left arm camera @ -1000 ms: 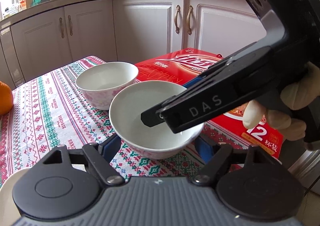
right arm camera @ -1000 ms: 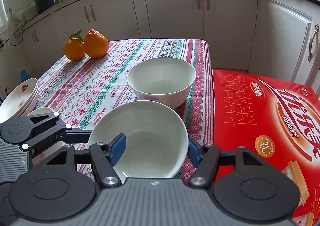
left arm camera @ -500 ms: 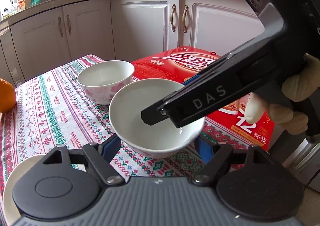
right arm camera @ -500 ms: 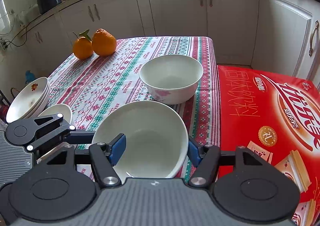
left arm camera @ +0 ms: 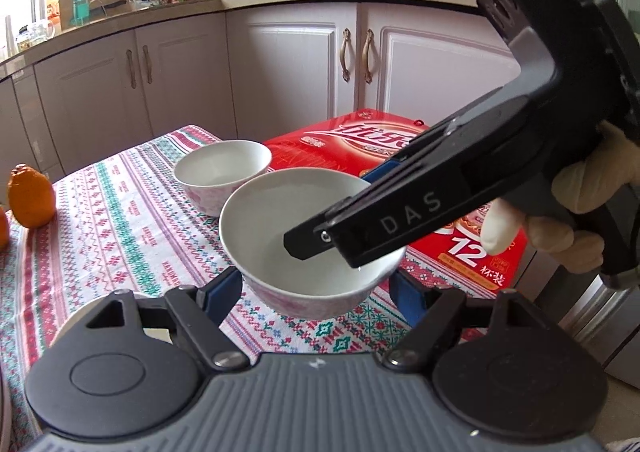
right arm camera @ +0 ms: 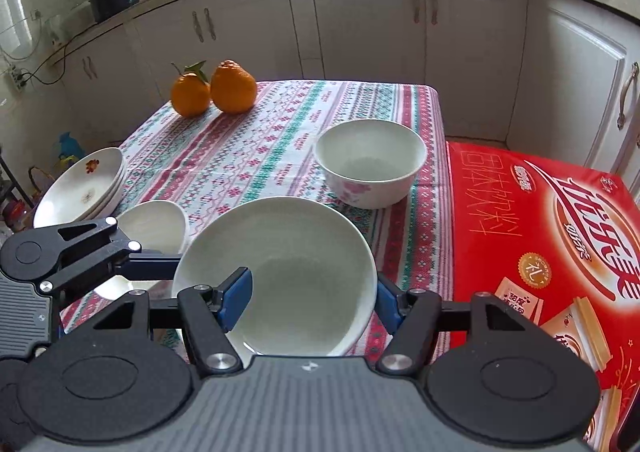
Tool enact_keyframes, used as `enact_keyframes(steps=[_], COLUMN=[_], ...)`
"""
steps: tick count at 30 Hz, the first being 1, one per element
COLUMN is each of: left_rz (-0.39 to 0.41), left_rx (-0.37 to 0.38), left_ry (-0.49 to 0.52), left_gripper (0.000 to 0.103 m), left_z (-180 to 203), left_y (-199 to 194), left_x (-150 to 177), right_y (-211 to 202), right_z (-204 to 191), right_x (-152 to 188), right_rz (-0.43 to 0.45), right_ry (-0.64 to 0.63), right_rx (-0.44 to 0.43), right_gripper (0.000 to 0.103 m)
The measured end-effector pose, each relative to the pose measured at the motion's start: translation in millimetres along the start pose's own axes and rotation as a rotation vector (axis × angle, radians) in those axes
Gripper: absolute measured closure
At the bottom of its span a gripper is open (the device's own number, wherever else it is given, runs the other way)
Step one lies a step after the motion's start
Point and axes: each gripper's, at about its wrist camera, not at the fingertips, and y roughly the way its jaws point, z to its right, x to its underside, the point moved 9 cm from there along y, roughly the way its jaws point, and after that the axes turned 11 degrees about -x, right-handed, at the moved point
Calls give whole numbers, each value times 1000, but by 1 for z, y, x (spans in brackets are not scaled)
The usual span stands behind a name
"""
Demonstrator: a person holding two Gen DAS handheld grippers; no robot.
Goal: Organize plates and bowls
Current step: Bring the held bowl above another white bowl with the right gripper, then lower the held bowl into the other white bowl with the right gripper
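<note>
A white bowl with pink flowers (left arm camera: 280, 236) (right arm camera: 296, 272) is held up above the table edge. My right gripper (right arm camera: 314, 302) is shut on it, one blue pad inside the rim and one outside; in the left wrist view its black body (left arm camera: 420, 211) reaches over the bowl. My left gripper (left arm camera: 316, 294) is open, its pads apart on either side of the bowl's base. A second flowered bowl (left arm camera: 222, 175) (right arm camera: 370, 167) stands on the tablecloth beyond. A stack of plates (right arm camera: 82, 187) and a small bowl (right arm camera: 154, 226) sit at the left.
The table has a patterned red-green cloth (right arm camera: 260, 147). Two oranges (right arm camera: 214, 89) sit at the far side. A red gift box (right arm camera: 540, 252) lies right of the table. White kitchen cabinets (right arm camera: 360, 19) stand behind.
The held bowl has risen and pulled back from the second bowl; both grippers moved with it. More of the plate stack and small bowl at left has come into the right wrist view.
</note>
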Motion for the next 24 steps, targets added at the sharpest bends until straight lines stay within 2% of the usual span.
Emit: enact_keyframes(steps=[11,24], left_rz=[16,4], left_rx=[-76,-176], left_ry=[-43,-129], left_gripper=[23,23], left_z=[-27,-76], left_y=[-33,-54], left_x=[9,28], right_y=[2,37], right_z=[-49,-104], right_x=[-13,-31], right_rz=[13,-6], right_ry=[-85,-176], right_rx=[-50,-138], right_gripper=[33,33])
